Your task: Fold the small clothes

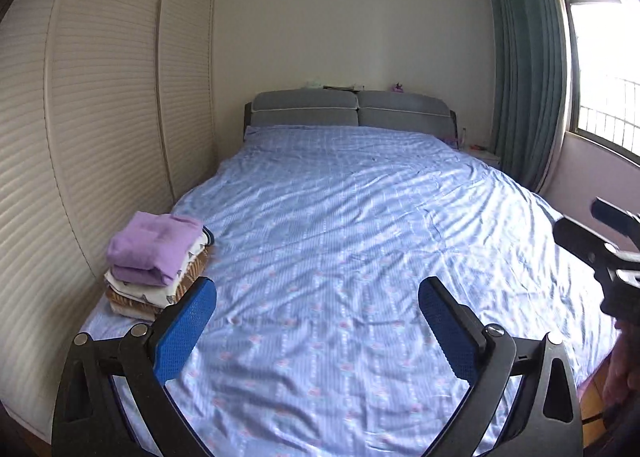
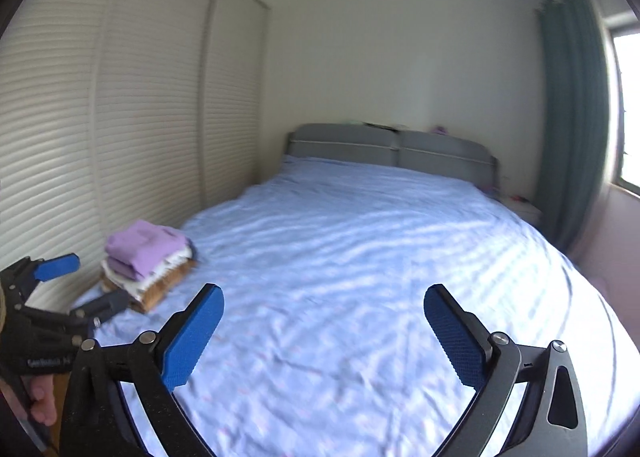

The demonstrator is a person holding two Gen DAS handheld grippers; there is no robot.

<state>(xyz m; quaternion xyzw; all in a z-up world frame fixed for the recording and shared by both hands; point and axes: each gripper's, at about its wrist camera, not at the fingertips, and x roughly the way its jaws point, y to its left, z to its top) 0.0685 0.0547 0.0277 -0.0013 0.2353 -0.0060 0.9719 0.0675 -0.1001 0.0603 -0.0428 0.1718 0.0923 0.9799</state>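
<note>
Beside window (image 1: 600, 69), bars, left wrist only

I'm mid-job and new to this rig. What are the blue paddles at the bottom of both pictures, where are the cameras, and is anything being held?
Each picture comes from a camera on a hand-held gripper, looking along its two blue fingers. One shows the left gripper, the other the right gripper. Both are open and hold nothing. Ahead lies a bed with a blue cover. A stack of folded clothes, purple piece on top, sits on its near left corner by the wardrobe.
</note>
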